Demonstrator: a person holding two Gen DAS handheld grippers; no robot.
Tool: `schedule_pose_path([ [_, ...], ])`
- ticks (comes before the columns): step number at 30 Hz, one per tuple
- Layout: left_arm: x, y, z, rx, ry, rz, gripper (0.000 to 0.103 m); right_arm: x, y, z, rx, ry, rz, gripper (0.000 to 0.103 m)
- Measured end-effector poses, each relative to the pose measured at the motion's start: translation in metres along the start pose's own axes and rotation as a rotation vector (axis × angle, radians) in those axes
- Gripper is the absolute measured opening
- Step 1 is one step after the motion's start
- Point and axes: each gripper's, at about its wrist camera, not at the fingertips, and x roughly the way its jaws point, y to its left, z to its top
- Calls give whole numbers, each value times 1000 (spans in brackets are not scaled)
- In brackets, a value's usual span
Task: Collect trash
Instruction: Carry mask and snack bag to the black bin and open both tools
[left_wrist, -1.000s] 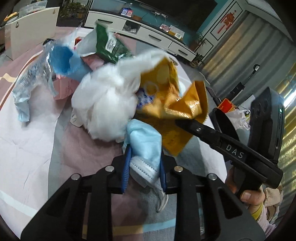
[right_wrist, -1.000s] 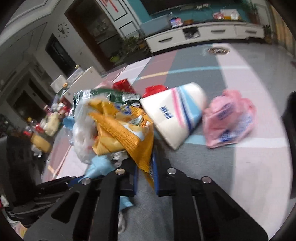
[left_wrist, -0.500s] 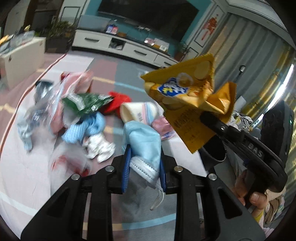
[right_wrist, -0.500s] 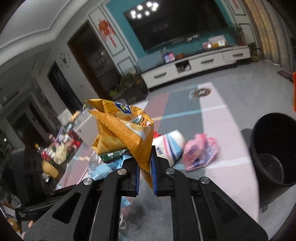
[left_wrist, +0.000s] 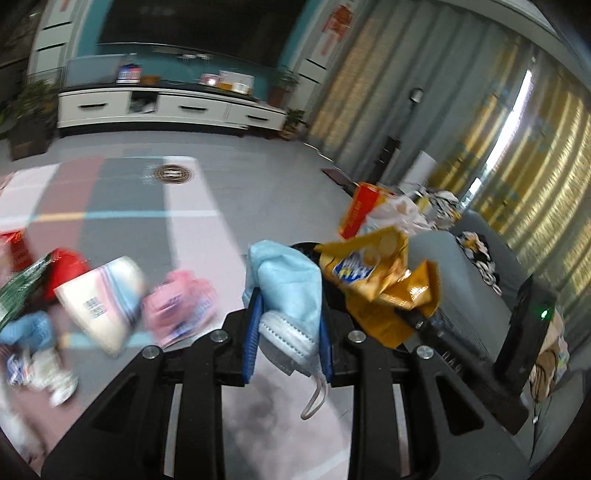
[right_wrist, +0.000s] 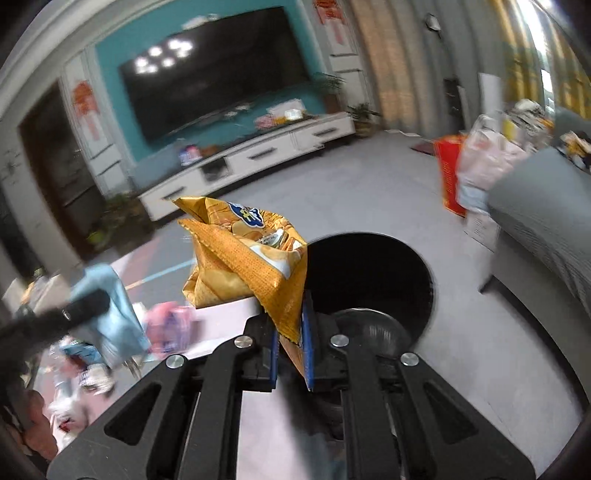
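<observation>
Your right tongs (right_wrist: 291, 347) clamp the yellow chip bag (right_wrist: 243, 258) by its flat bottom edge, just before the black bin (right_wrist: 373, 280). Left tongs (left_wrist: 288, 338) pinch the blue mask (left_wrist: 284, 280). Both light, limp, crinkly; grip seams.

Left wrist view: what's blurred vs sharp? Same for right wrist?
Left wrist: floor litter like the pink packet smeared; blue mask in the left claw sharp. Right wrist: TV soft with glare; chip bag in the right claw crisp.
</observation>
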Motion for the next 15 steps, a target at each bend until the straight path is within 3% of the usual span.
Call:
schedule_pose_path([
  [5, 65, -27, 10, 22, 83, -32, 29, 30, -36, -8, 79, 74, -57, 11],
  [11, 132, -45, 8, 40, 162, 2, 34, 53, -54, -18, 143, 124, -64, 16],
  [12, 141, -45, 6, 44, 172, 12, 38, 55, -57, -19, 152, 130, -61, 19],
  [14, 152, -45, 5, 44, 186, 31, 67, 57, -62, -19, 160, 127, -68, 31],
  [15, 157, -45, 6, 45, 189, 34, 70, 57, -65, -19, 169, 127, -64, 36],
])
